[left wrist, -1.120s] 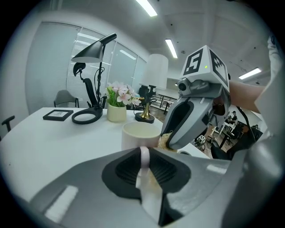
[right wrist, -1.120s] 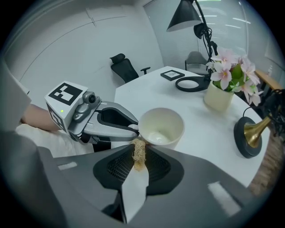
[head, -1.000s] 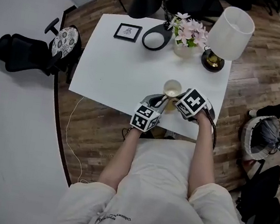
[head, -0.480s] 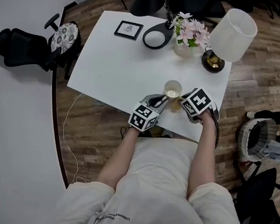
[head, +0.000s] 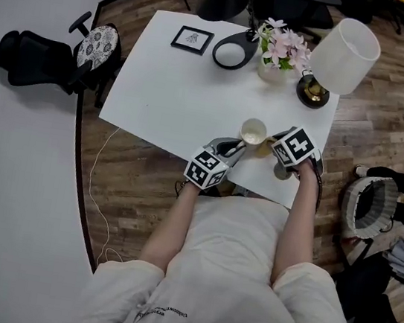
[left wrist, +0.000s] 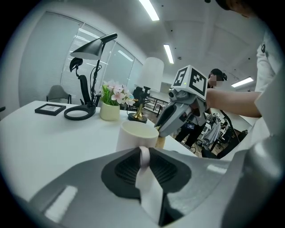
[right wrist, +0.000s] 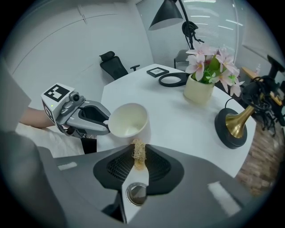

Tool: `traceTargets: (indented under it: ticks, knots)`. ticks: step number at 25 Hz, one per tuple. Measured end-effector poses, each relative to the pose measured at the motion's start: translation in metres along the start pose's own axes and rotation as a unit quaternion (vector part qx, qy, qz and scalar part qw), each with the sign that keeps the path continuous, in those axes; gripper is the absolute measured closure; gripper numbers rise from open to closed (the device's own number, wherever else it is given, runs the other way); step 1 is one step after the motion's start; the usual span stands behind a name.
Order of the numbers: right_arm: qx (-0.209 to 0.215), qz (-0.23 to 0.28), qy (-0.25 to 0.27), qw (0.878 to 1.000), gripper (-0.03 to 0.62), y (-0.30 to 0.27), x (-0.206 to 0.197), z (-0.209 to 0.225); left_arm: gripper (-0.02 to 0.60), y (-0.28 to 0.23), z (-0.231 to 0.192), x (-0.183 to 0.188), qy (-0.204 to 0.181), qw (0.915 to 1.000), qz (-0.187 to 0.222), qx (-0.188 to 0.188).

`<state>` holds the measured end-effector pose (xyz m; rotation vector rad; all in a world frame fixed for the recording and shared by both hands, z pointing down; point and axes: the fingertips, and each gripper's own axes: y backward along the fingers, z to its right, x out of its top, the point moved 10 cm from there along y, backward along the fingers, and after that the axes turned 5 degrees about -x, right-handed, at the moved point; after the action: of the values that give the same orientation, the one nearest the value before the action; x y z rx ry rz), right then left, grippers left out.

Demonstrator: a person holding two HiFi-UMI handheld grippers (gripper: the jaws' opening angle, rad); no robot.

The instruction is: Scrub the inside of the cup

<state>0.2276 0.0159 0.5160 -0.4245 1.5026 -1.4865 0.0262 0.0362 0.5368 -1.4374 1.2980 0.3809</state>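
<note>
On table [head: 167, 92], left gripper [head: 234, 149] jaws tight on cup [right wrist: 128, 119] handle [left wrist: 144, 155], right gripper [head: 274, 143] jaws tight on tan scrubber [right wrist: 139, 150].

The white table [head: 159, 98] carried a small framed picture [head: 191, 39], a desk lamp's black ring base [head: 234, 52], a vase of pink flowers [head: 274, 70] and a white-shaded lamp [head: 345, 44] along its far side. A cream cup [head: 254, 132] stood near the front edge.

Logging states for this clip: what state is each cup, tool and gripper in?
cup: held by its handle, nothing visible inside.
scrubber: gripped, outside the cup, beside its rim.
left gripper: shut on the cup's handle.
right gripper: shut on the scrubber.
</note>
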Motion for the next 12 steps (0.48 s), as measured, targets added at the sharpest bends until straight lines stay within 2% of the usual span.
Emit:
traceTargets:
  ticks: [6, 12]
  knots:
    - [-0.003, 0.001, -0.003, 1.0, 0.496, -0.001, 0.003, 0.007, 0.518, 0.004, 0.001, -0.004, -0.003, 0.9999, -0.006, -0.013]
    - [0.012, 0.014, -0.019, 1.0, 0.496, -0.006, 0.006, 0.017, 0.52, 0.005, 0.001, -0.015, -0.016, 0.9988, -0.036, -0.028]
